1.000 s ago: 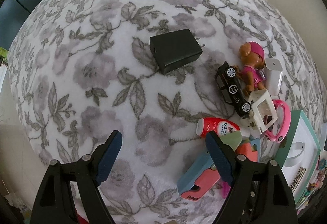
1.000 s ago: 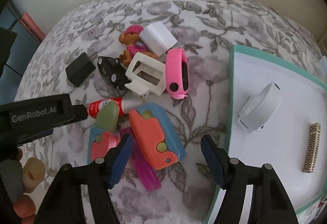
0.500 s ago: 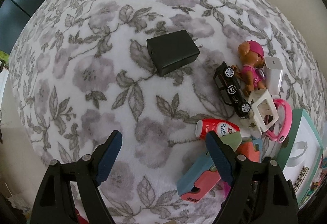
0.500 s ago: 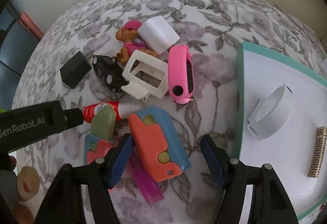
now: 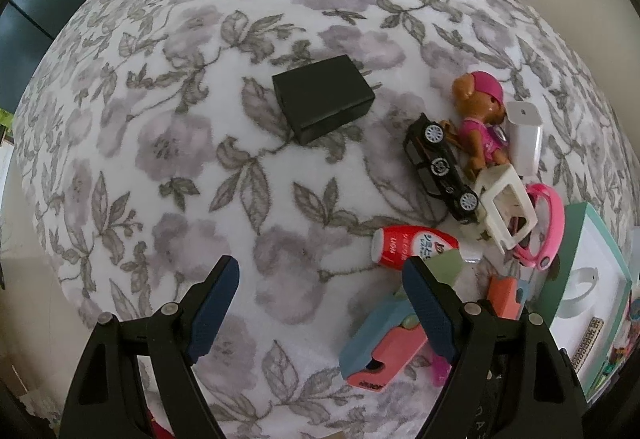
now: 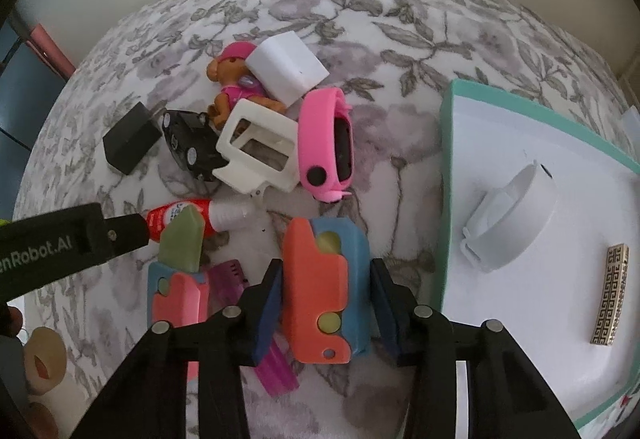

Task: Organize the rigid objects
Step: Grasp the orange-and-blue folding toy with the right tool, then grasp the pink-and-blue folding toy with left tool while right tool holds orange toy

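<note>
Two tongs show, one in each hand. The right gripper (image 6: 324, 303) has just been closing its jaws, and the orange and blue toy block (image 6: 324, 289) now sits right between them; its blue pads (image 6: 267, 309) lie against the block's two sides, so it looks held. The left gripper (image 5: 320, 303) hangs wide open over the flowered cloth (image 5: 200, 139) with nothing between its jaws. In the right view, a second orange and blue block (image 6: 178, 291) lies at nine o'clock from the held one, with a green wedge (image 6: 182, 239) leaning on its top. A purple stick (image 6: 256, 323) pokes out under the right tongs, and most of it is hidden. The red and white tube (image 6: 192, 217) is partly covered by the wedge and by the black arm of the other tongs. At eleven o'clock sit a black toy car (image 6: 192, 145), a black box (image 6: 130, 143), a brown toy dog in a pink cap (image 6: 236, 83), a white box (image 6: 286, 69), a cream frame (image 6: 258, 153) and a pink band (image 6: 326, 145). At three o'clock is a white tray with a green rim (image 6: 446, 167), cut off at the edge. On it lie a white ring holder (image 6: 512, 215) and a gold patterned bar (image 6: 610, 293). The cloth looks soft and fuzzy; the toys look hard and smooth.
</note>
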`<state>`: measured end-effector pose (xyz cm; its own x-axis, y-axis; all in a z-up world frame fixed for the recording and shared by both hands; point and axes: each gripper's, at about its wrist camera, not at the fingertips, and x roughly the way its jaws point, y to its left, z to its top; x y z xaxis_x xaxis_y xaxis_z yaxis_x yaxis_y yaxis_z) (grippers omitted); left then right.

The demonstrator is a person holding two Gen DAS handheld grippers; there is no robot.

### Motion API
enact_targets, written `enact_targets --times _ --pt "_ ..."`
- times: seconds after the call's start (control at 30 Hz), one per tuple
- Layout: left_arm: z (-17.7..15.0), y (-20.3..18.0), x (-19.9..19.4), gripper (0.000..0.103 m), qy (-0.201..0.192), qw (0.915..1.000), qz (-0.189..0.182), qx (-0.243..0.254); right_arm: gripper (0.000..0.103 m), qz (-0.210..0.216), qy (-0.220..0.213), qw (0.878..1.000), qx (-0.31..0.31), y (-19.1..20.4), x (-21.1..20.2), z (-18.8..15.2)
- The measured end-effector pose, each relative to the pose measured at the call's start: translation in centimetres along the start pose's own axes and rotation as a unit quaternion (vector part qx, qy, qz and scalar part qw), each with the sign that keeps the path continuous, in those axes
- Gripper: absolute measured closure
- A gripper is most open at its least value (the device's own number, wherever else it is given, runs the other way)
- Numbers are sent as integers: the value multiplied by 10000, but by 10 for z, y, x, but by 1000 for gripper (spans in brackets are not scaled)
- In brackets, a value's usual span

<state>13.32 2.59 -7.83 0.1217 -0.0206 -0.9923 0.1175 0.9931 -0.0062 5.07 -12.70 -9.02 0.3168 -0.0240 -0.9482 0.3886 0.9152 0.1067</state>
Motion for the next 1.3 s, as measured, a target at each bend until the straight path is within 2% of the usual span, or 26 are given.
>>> enact_targets --times 0.63,0.87,1.0,1.3 --pt "-45 -42 1 19 93 9964 -87 843 58 147 342 9992 123 -11 -18 -37" --pt "-54 -50 5 19 127 9959 -97 887 58 193 373 9990 126 -13 -23 -45" --pt "-57 -57 15 19 249 9949 -288 931 58 212 380 9990 114 -14 -25 -49" --pt "-66 -68 21 19 271 9943 -140 1023 58 233 398 9989 85 -11 -19 -39"
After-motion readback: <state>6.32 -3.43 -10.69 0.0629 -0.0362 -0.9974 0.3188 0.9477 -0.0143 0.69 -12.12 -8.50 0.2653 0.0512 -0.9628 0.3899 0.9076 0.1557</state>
